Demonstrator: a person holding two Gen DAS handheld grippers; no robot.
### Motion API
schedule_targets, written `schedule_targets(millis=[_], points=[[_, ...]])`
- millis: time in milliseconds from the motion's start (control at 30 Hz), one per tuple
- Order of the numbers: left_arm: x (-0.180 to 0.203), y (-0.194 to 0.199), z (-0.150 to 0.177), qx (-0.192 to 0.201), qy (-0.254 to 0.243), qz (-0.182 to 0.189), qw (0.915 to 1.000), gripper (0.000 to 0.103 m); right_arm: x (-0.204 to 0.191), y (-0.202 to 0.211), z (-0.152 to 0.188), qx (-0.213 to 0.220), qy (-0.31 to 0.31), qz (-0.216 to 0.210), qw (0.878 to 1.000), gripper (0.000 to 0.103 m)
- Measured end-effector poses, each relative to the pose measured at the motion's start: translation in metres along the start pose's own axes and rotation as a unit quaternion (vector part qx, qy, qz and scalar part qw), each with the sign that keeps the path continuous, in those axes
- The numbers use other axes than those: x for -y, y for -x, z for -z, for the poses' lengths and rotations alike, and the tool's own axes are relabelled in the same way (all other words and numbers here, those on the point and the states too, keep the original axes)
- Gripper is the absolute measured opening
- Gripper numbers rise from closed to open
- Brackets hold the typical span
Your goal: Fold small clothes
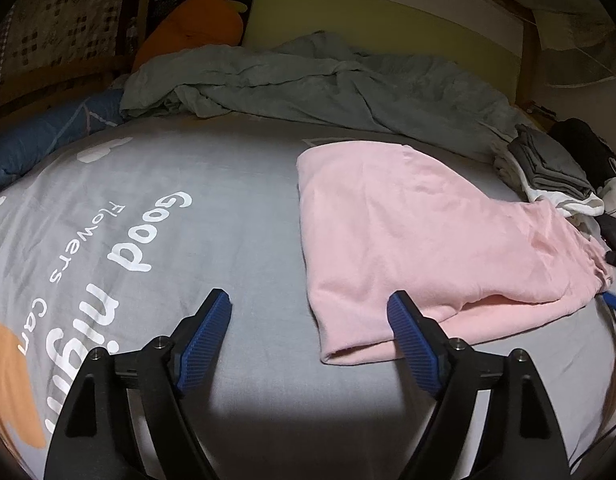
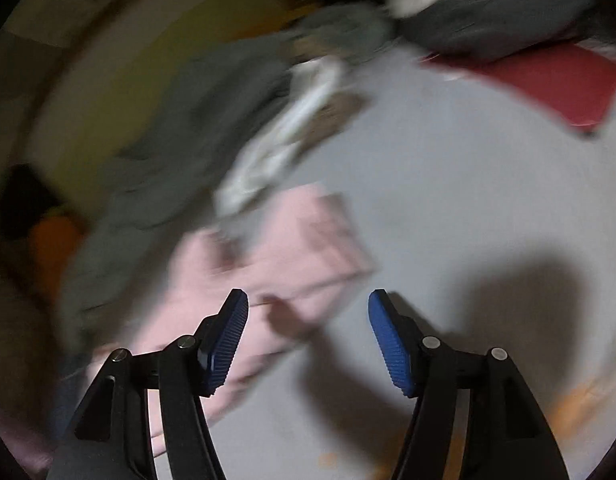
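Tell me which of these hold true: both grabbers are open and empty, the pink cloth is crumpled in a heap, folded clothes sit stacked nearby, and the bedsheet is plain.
1. Both grabbers are open and empty. True: left gripper and right gripper hold nothing.
2. The pink garment is crumpled. False: it lies folded flat.
3. Folded clothes are stacked nearby. True: a grey stack sits beyond it.
4. The bedsheet is plain. False: it carries white lettering.
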State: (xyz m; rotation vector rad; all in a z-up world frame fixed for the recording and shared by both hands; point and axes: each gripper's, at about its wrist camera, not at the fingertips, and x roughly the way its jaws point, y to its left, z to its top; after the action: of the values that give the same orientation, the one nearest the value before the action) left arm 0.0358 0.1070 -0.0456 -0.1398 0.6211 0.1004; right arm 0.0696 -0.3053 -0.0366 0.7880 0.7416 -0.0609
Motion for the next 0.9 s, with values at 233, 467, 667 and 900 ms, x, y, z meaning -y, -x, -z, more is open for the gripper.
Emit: schedule_targets(millis=[233,467,667,900], points=[[-0.005,0.002,-0.001,0.002,0.014,0.007,0.9999,0.080,0.015,-0.024,-0.008,0.039,0.015,-0.004,0.999,0.038],[-0.014,-0.001,-0.001,-0.010,0.034,0.007,0.9993,0.080,0.026,-0.032,-0.045,0.037,-0.021,-0.014,0.999,0.009],[-0.012,-0.002,0.000,-0.010,0.026,0.004,0.9996,0.080,0.036,-0.023,-0.046,0.028,-0.031,-0.010,0.999,0.013],[0.001,-0.008,-0.001,-0.026,-0.009,-0.037,0.9989,0.067,0.049,0.024,-0.047,0.080,-0.052,-0.007,0.995,0.069]])
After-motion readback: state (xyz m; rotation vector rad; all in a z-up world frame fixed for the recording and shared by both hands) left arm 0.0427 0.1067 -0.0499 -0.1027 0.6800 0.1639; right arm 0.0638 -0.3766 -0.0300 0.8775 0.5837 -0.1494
